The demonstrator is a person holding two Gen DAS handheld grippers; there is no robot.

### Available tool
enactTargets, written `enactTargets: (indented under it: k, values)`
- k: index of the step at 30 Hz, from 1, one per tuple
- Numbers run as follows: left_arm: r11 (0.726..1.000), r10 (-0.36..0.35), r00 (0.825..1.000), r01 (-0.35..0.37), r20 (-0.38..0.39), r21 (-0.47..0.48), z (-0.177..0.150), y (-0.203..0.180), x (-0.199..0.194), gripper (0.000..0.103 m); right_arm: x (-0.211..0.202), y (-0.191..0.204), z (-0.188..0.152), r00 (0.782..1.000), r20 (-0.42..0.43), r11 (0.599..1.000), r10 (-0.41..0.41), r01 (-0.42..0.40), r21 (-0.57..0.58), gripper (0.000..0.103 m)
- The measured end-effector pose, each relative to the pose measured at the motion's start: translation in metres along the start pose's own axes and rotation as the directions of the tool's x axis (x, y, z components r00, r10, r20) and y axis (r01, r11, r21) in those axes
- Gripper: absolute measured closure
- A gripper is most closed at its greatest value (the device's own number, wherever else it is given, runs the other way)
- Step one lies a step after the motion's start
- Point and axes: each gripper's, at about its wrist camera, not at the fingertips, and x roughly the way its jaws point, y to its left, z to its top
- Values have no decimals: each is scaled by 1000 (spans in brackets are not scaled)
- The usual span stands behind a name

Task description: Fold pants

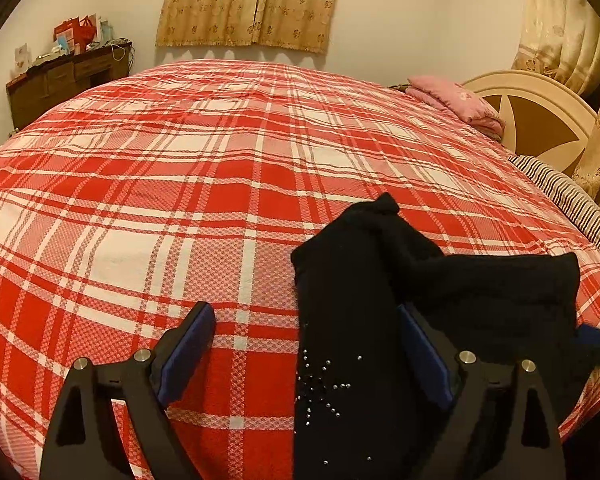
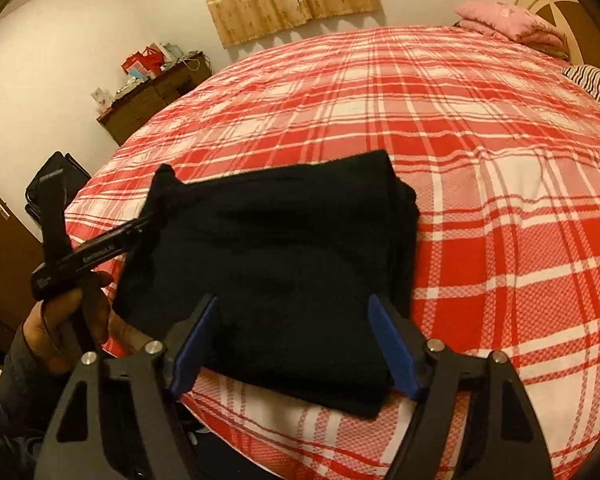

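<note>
**Black pants lie folded on the plaid bed, both grippers spread wide**

The pants (image 2: 276,264) are a soft, matte black knit, folded into a thick rectangular bundle with rounded, layered edges at its 3 o'clock side. They lie on the bed (image 2: 500,208) near its front edge, at the centre of the right wrist view. In the left wrist view the same cloth (image 1: 360,300) fills the 5 o'clock part, and a scatter of small shiny studs in a starburst shape shows on its near panel.

The bed cover is a woven red-and-white plaid with a fine checked texture, lightly rippled.

The right gripper (image 2: 296,344) stands wide, its flat blue pads straddling the near edge of the bundle without pressing on it. The left gripper (image 1: 308,344) is also spread wide: one blue pad is over bare plaid at 7 o'clock, the other is at the cloth's fold, with no squeeze visible. From the right wrist view it reaches the bundle's corner at 9 o'clock, held by a hand (image 2: 68,320).

At 1 o'clock lie a folded pink quilt (image 2: 508,20) and a striped pillow (image 2: 596,84); a dark wooden dresser (image 2: 152,96) stands at 10 o'clock.
</note>
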Motion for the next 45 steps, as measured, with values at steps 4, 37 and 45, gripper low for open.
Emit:
enactTargets:
  k: [4, 37, 45]
  values:
    - [1000, -15, 1000, 14, -6, -22, 0, 3, 1, 11, -17, 12, 19, 995, 91, 999, 30, -31, 8, 22]
    - [864, -399, 908, 418, -127, 279, 34, -163, 2, 11, -36, -24, -15, 999, 36, 996, -29, 26, 82, 47]
    - [883, -344, 919, 386, -192, 268, 29, -175, 31, 10, -23, -23, -13, 999, 34, 997, 5, -8, 79, 83]
